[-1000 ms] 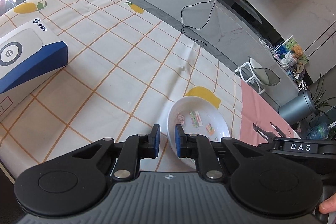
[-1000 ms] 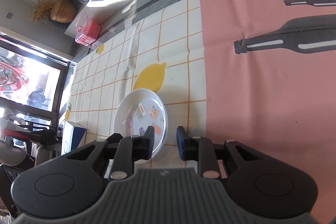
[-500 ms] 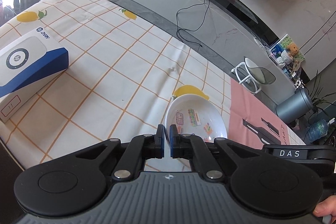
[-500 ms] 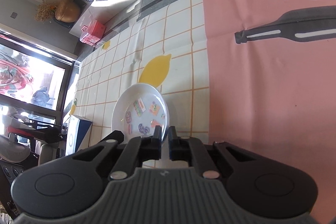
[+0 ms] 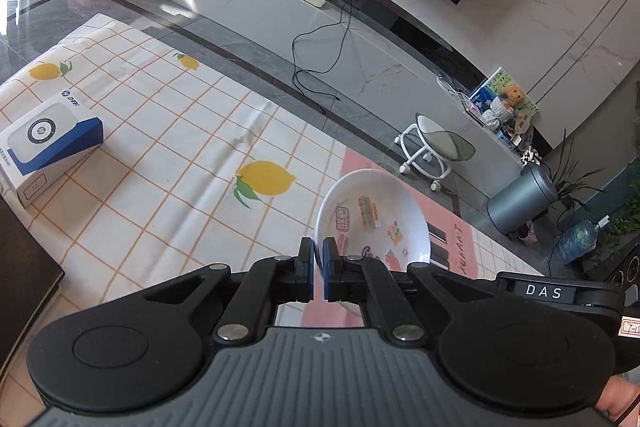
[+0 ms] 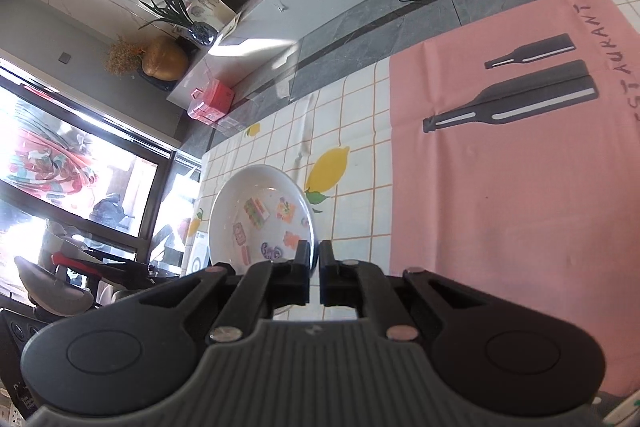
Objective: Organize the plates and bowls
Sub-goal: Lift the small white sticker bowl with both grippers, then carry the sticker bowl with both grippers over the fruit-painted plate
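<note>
A white bowl (image 5: pixel 376 215) with small colourful stickers inside hangs tilted above the table, clear of the cloth. My left gripper (image 5: pixel 319 255) is shut on its near-left rim, which runs between the blue pads. In the right wrist view the same bowl (image 6: pixel 260 215) sits left of centre. There my right gripper (image 6: pixel 314 255) is shut on its right rim, the thin edge pinched between the dark pads. Part of the bowl's near side is hidden behind the fingers in both views.
The table carries a check cloth with lemons (image 5: pixel 160 155) and beside it a pink mat with black bottle prints (image 6: pixel 520 167). A blue-and-white box (image 5: pixel 44 143) lies at the far left. A white wheeled stool (image 5: pixel 436 151) stands on the floor beyond the table.
Both grippers went from open around the bowl's rim to shut on it. The bowl then rose off the cloth and now hangs over the edge of the pink mat.
</note>
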A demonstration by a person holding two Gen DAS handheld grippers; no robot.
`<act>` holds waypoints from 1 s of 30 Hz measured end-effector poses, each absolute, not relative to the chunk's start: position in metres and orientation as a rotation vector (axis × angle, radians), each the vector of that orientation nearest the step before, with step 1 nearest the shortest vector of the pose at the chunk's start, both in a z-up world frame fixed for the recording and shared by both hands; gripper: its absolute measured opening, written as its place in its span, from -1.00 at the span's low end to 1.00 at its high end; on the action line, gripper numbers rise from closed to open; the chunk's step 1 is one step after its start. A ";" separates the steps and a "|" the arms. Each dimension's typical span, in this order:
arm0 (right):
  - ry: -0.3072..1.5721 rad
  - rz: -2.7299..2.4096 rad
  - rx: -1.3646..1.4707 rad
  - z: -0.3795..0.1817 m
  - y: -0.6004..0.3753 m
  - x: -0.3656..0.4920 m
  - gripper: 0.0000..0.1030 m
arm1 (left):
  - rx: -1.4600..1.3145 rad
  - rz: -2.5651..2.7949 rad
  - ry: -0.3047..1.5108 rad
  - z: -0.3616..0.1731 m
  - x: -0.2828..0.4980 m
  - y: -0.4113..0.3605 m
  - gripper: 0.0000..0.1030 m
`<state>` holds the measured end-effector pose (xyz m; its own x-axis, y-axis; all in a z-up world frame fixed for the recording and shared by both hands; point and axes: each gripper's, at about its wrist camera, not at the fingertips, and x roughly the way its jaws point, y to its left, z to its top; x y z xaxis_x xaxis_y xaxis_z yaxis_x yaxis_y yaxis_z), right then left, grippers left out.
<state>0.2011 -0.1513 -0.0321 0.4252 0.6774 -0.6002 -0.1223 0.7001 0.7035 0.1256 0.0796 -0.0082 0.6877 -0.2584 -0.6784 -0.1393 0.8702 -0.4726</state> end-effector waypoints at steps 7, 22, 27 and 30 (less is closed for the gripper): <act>0.967 0.508 0.668 -0.016 -0.214 0.141 -0.99 | -0.501 -0.144 0.853 0.008 0.085 0.029 -0.93; 0.845 0.349 0.791 -0.031 -0.354 0.018 -1.00 | -0.494 -0.365 0.899 -0.007 0.017 -0.080 -0.94; 0.861 0.267 0.885 -0.062 -0.392 -0.013 -0.99 | -0.524 -0.389 0.990 -0.042 0.011 -0.099 -0.94; 0.877 0.218 0.891 -0.078 -0.401 -0.026 -0.99 | -0.542 -0.388 1.037 -0.058 0.008 -0.106 -0.94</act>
